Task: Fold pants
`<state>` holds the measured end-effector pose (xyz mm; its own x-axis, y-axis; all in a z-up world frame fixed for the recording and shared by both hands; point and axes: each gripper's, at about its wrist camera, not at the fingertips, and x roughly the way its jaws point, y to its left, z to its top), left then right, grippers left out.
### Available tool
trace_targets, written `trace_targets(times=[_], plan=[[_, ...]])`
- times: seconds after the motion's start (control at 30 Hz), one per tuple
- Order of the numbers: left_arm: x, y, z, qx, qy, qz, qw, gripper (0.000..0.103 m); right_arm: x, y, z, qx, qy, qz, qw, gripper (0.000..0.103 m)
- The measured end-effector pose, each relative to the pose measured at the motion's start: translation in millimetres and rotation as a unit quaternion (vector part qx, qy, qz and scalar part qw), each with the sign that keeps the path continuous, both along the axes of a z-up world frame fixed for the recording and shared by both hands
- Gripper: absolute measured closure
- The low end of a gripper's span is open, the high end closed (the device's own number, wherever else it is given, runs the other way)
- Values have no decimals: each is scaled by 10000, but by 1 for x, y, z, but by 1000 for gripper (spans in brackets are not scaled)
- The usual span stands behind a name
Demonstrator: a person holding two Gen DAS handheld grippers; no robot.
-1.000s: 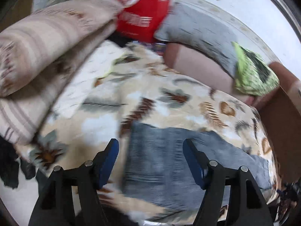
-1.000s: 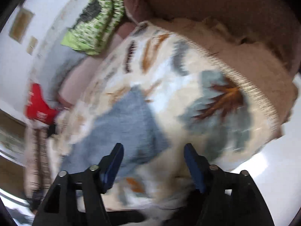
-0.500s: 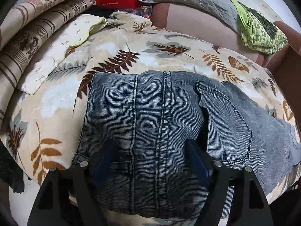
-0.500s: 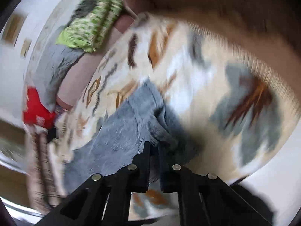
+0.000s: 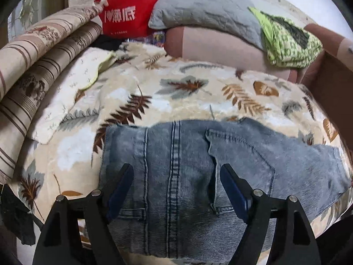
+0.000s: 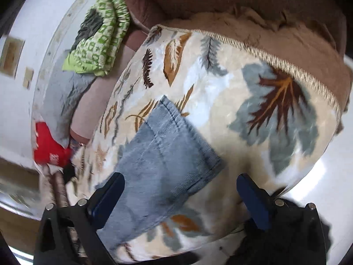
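Note:
Grey-blue denim pants [image 5: 187,165] lie flat on a leaf-print blanket [image 5: 176,92], waist at the left, back pocket up, leg running right. My left gripper [image 5: 176,187] is open and empty, its blue pads spread just above the seat of the pants. In the right wrist view the leg end with its hem [image 6: 167,154] lies on the same blanket [image 6: 253,110]. My right gripper [image 6: 178,196] is open and empty, hovering over the hem end without touching it.
Striped folded bedding [image 5: 28,66] lies at the left, with a red bag [image 5: 125,17], a grey pillow [image 5: 205,13] and a green patterned cloth [image 5: 289,42] at the back. A brown blanket edge [image 6: 264,22] borders the leaf print. White floor [image 6: 331,198] lies beyond the bed edge.
My right gripper was shut on the hem half a second ago and has opened, leaving the leg lying flat. My left gripper has pulled back a little from the waist, still open.

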<state>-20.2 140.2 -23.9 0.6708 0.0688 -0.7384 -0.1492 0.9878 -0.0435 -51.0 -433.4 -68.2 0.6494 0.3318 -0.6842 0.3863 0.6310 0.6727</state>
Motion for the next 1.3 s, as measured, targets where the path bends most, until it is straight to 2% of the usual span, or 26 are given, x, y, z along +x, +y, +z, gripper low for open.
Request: trace_targets(times=[0.1, 0.17, 0.23, 0.27, 0.3, 0.37, 0.4, 0.5, 0.6, 0.63, 0.7, 0.77, 0.8, 0.83, 0.87, 0.9, 0.93, 0.97, 1.03, 1.1, 1.13, 1.17, 1.23, 1.3], plan=[[2, 3, -11, -95, 112, 38, 9999, 22, 4, -1, -2, 307, -113, -139, 9994, 2], [4, 5, -18, -70, 208, 75, 9997, 22, 8, 3, -5, 359, -150, -125, 9992, 9], [6, 8, -25, -51, 284, 118, 9995, 22, 18, 6, -16, 439, 0, -67, 9990, 29], [7, 9, -28, -48, 325, 140, 9994, 22, 23, 7, -22, 536, 102, -77, 9985, 32], [7, 11, -30, -70, 353, 155, 9992, 22, 27, 8, -27, 553, 189, -81, 9983, 40], [6, 13, -31, -113, 360, 150, 9992, 22, 33, 12, -33, 371, 340, -51, 9987, 60], [6, 14, -30, -120, 348, 153, 9992, 22, 36, 13, -33, 310, 378, 20, 9988, 84], [2, 15, -18, -113, 193, 207, 9995, 22, 37, 22, -11, -434, 266, 286, 9983, 88], [1, 11, 0, -101, -54, 195, 9997, 22, 36, 32, 14, -1588, 168, 421, 9863, 88], [0, 5, 7, -126, -161, 138, 9997, 22, 38, 34, 9, -1939, 307, 494, 9793, 88], [0, -7, 15, -141, -292, -64, 9995, 21, 42, 31, -14, -1896, 662, 571, 9780, 86], [4, -23, 12, 146, -251, -236, 9993, 16, 40, 28, -20, -1848, 610, 518, 9795, 70], [9, -30, 2, 363, -110, -298, 9988, 15, 40, 29, -16, -1920, 665, 540, 9776, 41], [18, -37, -21, 623, 281, -392, 9969, 15, 40, 30, -13, -1934, 732, 559, 9768, 30], [27, -40, -43, 786, 714, -445, 9934, 14, 37, 29, -3, -1919, 587, 512, 9783, 30], [28, -40, -58, 895, 786, -459, 9918, 10, 34, 30, 10, -2011, 426, 436, 9777, 30], [23, -41, -56, 964, 511, -403, 9932, 9, 32, 32, 21, -2113, 294, 384, 9762, 30], [24, -42, -54, 976, 576, -411, 9927, 9, 29, 35, 37, -2148, 21, 332, 9761, 30], [26, -41, -49, 918, 629, -400, 9930, 9, 27, 43, 59, -1910, -555, 420, 9791, 29], [26, -38, -44, 865, 590, -357, 9939, 10, 34, 52, 61, -1400, -991, 798, 9819, 26], [24, -37, -38, 809, 508, -291, 9950, 10, 40, 56, 50, -1117, -994, 981, 9839, 25], [21, -33, -32, 723, 393, -236, 9963, 10, 52, 58, 26, -905, -676, 1144, 9870, 25], [11, -31, -10, 577, -29, -115, 9983, 10, 72, 51, -36, -838, 478, 1188, 9882, 29], [5, -30, 6, 764, -381, -48, 9963, 9, 67, 49, -23, -883, 250, 968, 9911, 29]])
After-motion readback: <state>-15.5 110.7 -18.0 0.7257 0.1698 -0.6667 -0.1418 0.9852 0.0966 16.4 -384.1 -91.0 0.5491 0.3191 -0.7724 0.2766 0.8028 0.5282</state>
